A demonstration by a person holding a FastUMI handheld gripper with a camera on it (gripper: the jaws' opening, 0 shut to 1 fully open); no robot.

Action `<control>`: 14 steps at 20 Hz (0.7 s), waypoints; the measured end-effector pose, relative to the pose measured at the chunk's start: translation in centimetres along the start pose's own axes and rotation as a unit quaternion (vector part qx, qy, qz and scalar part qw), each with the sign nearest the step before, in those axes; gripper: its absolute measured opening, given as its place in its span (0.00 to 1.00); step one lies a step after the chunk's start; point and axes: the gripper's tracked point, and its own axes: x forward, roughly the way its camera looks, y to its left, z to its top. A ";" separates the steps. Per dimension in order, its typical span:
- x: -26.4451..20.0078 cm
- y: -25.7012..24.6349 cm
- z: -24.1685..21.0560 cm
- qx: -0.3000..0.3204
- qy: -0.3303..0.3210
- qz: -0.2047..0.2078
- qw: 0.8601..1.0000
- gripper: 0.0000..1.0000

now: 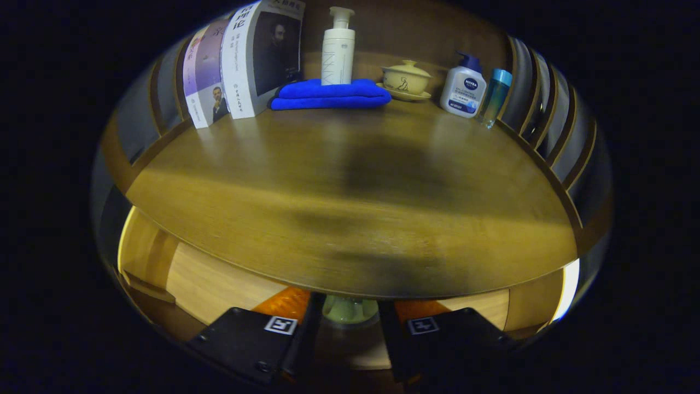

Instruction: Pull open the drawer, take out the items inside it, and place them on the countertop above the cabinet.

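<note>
The wooden countertop [350, 180] spreads out ahead of me, its front edge just beyond my fingertips. Below that edge the drawer [213, 284] stands pulled open, showing its pale wood bottom. My gripper [350, 307] is low over the drawer, and both fingers [306, 320] press on a pale green rounded item [350, 313] that fills the gap between them. Its lower part is hidden. Something orange [287, 302] lies in the drawer under and to either side of the fingers.
At the back of the countertop stand upright books [240, 65], a folded blue towel [331, 94] with a white pump bottle [338, 49] on it, a lidded cream cup [406, 79], a white lotion bottle [464, 87] and a blue-capped bottle [495, 98]. Slatted rails [552, 126] flank both sides.
</note>
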 end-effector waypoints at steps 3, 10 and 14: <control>0.0 -0.2 0.2 0.010 -0.003 -0.002 1.000 0.35; -2.0 0.5 -0.8 0.019 0.006 0.046 0.999 0.19; -4.1 0.5 -1.8 -0.018 0.014 0.070 0.997 0.18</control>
